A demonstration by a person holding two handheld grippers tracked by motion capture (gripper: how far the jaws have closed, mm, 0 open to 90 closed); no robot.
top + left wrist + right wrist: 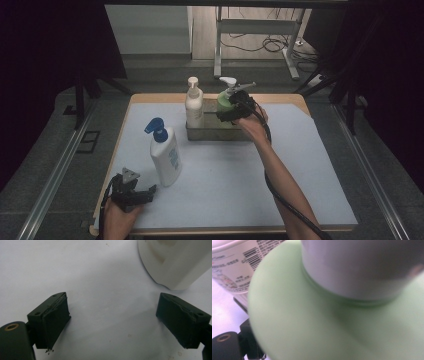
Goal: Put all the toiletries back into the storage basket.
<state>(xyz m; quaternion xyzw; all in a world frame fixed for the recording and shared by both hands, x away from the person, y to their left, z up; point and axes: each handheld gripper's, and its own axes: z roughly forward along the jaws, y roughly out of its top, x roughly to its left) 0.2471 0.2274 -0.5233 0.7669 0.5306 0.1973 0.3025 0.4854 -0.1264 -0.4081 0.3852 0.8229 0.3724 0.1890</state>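
The right hand-held gripper (234, 107) straddles the green bottle (224, 102) in the tray (212, 133); whether it grips cannot be told. Jostling could topple the neighbouring white bottle (194, 102).

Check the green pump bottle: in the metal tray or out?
In. The green pump bottle stands upright inside the metal tray, beside the cream bottle, with the right gripper at it.

A barcode (252, 256) and rows of small print stood on the label of the white pump bottle (234, 267) in the right gripper view, too blurred to read. The blue-capped bottle (166, 159) bore a blue label, illegible.
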